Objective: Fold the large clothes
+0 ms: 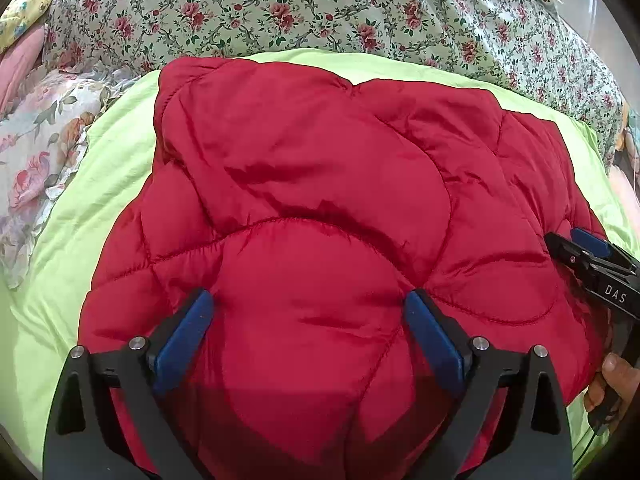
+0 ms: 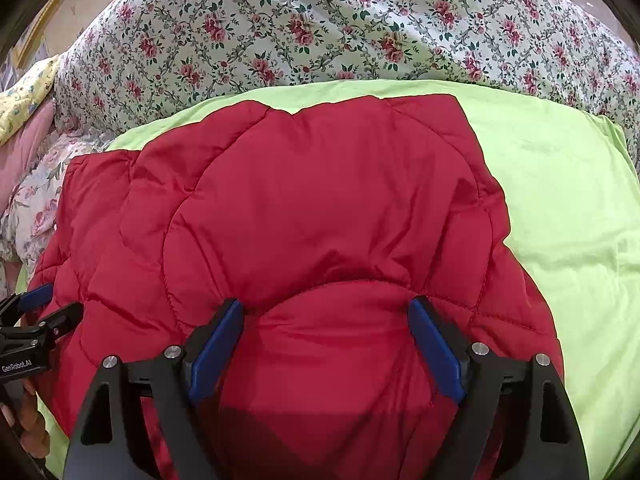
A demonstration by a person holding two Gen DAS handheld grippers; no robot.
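A red quilted puffer jacket (image 1: 312,200) lies folded in a bulky pile on a lime-green sheet (image 1: 120,152); it also shows in the right wrist view (image 2: 320,208). My left gripper (image 1: 310,304) is open, its blue pads (image 1: 188,328) wide apart over the jacket's near edge, holding nothing. My right gripper (image 2: 326,308) is open too, over the jacket's near right part. The right gripper shows at the right edge of the left wrist view (image 1: 576,248), and the left gripper at the left edge of the right wrist view (image 2: 44,304).
A floral duvet (image 1: 320,8) is heaped behind the green sheet (image 2: 560,200). Pink and floral pillows (image 1: 36,128) lie at the left. Bare green sheet lies to the jacket's right.
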